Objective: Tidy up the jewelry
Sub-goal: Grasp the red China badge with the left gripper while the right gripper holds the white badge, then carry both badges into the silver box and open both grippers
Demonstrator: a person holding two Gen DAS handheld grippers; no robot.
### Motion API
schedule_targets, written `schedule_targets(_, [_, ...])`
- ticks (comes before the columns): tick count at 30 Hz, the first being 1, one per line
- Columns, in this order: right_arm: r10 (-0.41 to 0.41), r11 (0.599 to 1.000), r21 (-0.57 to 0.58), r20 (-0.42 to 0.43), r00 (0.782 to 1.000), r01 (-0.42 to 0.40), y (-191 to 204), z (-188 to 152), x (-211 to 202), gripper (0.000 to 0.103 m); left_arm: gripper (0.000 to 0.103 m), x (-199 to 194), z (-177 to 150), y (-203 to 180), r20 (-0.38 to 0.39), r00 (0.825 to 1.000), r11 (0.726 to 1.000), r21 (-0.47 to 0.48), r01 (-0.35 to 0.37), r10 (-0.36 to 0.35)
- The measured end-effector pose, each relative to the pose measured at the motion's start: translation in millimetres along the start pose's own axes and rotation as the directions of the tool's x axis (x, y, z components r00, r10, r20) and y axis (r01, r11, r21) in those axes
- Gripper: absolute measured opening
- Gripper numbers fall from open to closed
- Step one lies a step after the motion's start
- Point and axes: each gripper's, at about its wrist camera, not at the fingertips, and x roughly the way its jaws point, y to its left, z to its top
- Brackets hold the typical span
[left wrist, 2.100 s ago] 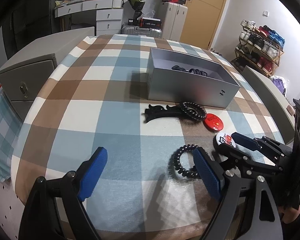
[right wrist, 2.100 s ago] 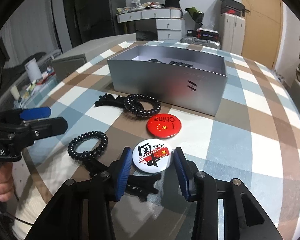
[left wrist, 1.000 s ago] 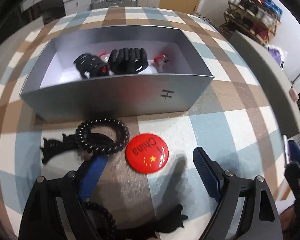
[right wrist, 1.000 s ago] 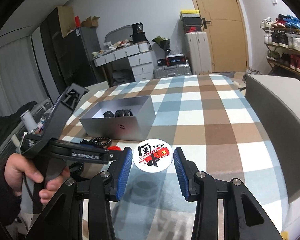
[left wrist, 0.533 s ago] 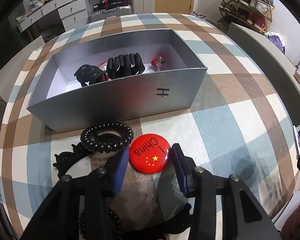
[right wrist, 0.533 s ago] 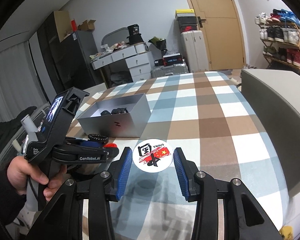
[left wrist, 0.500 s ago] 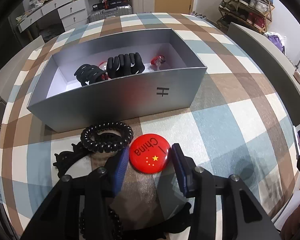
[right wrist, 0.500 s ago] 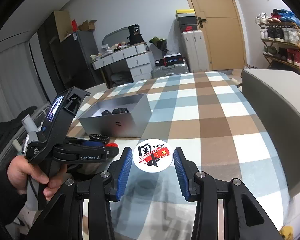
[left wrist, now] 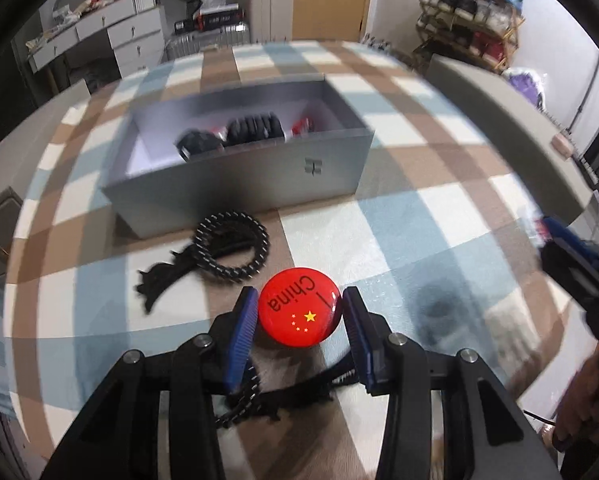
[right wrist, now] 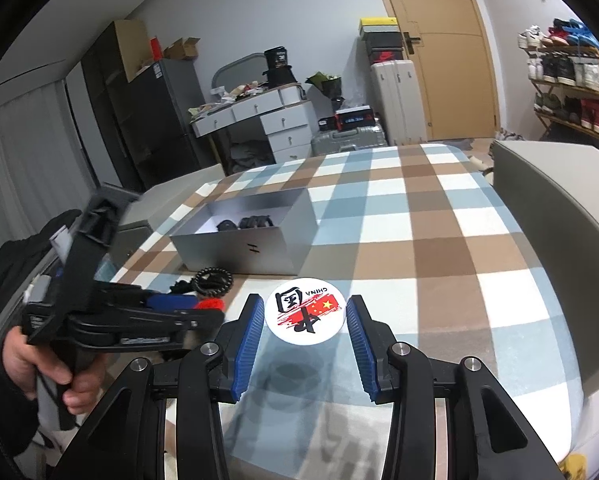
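My left gripper [left wrist: 299, 314] is shut on a red China badge [left wrist: 299, 312] and holds it just above the checked tablecloth [left wrist: 399, 240]. My right gripper [right wrist: 304, 322] is shut on a white China badge [right wrist: 304, 311] and holds it high over the table. A grey open box [left wrist: 235, 184] lies ahead with black hair clips and a red item inside; it also shows in the right wrist view [right wrist: 245, 248]. A black coil hair tie [left wrist: 231, 250] lies on a black hair clip [left wrist: 159, 282] in front of the box.
Another coil tie and a black clip [left wrist: 259, 404] lie under my left gripper. The right gripper shows at the right edge of the left wrist view [left wrist: 579, 272]. A grey cabinet [right wrist: 559, 216] stands right of the table. Drawers, suitcases and a shoe rack line the room.
My left gripper has closed on the red badge and lifted it off the cloth, pulling back a little from the box. My right gripper still holds the white badge raised.
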Motion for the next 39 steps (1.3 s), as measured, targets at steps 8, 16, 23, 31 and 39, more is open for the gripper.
schedule_targets(8, [0.101, 0.995, 0.022, -0.016, 0.995, -0.1, 16.1, 25.0, 26.0, 0.042, 0.038, -48.8, 14.3, 29.7, 0.165, 0.986, 0.999, -0.05, -0.015, 0.023])
schedule_targets(16, [0.173, 0.985, -0.002, -0.017, 0.985, -0.173, 35.8, 64.4, 66.4, 0.042, 0.038, -44.5, 38.7, 68.4, 0.236, 0.97, 0.992, -0.126, -0.019, 0.049])
schedule_targets(23, [0.177, 0.984, -0.019, -0.05, 0.983, -0.178, 45.1, 87.6, 112.8, 0.042, 0.038, -20.5, 62.6, 84.9, 0.239, 0.971, 0.989, -0.135, 0.058, -0.025])
schedule_targets(31, [0.162, 0.987, -0.004, -0.072, 0.984, -0.163, 39.6, 98.8, 149.7, 0.042, 0.038, -2.4, 74.2, 91.5, 0.237, 0.969, 0.984, -0.15, 0.099, -0.061])
schedule_targets(39, [0.144, 0.989, -0.023, -0.088, 0.986, -0.147, 37.6, 98.9, 170.3, 0.042, 0.038, 12.0, 80.6, 88.0, 0.212, 0.972, 0.982, -0.137, 0.132, -0.102])
